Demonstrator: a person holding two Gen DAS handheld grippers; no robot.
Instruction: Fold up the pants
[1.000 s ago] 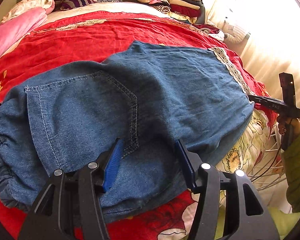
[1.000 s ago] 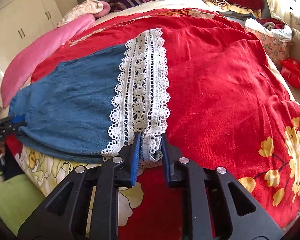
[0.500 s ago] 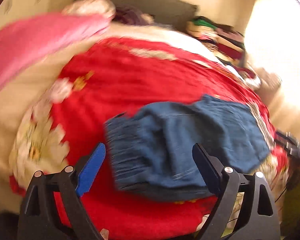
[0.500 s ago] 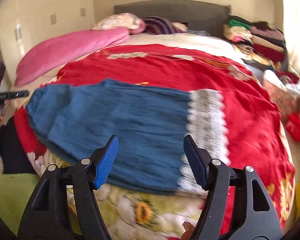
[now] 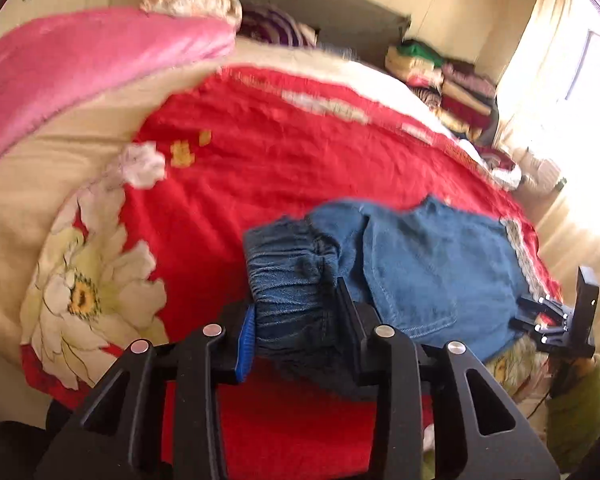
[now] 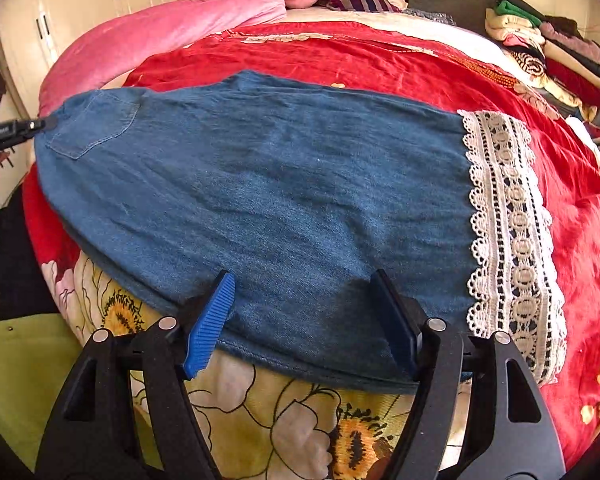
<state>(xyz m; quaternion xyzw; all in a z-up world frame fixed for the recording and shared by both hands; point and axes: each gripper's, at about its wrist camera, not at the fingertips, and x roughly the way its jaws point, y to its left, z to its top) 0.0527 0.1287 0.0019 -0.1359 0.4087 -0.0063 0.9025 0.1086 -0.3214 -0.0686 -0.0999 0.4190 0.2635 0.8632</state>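
Red floral bedspread (image 6: 400,76), covering the bed. Blue denim pants with white lace hem (image 6: 268,200), laid flat across the bedspread's near edge, elastic waistband (image 5: 288,280) at the left. Left gripper (image 5: 294,320), clamped on the bunched waistband. Right gripper (image 6: 304,316), jaws spread wide over the leg fabric.

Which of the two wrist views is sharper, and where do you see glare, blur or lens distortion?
Right wrist view: sharp, the lace trim on the jeans crisp, with fisheye bending at the edges. Left wrist view: motion-blurred across the red bedspread, and glare from the window washes out its right side.
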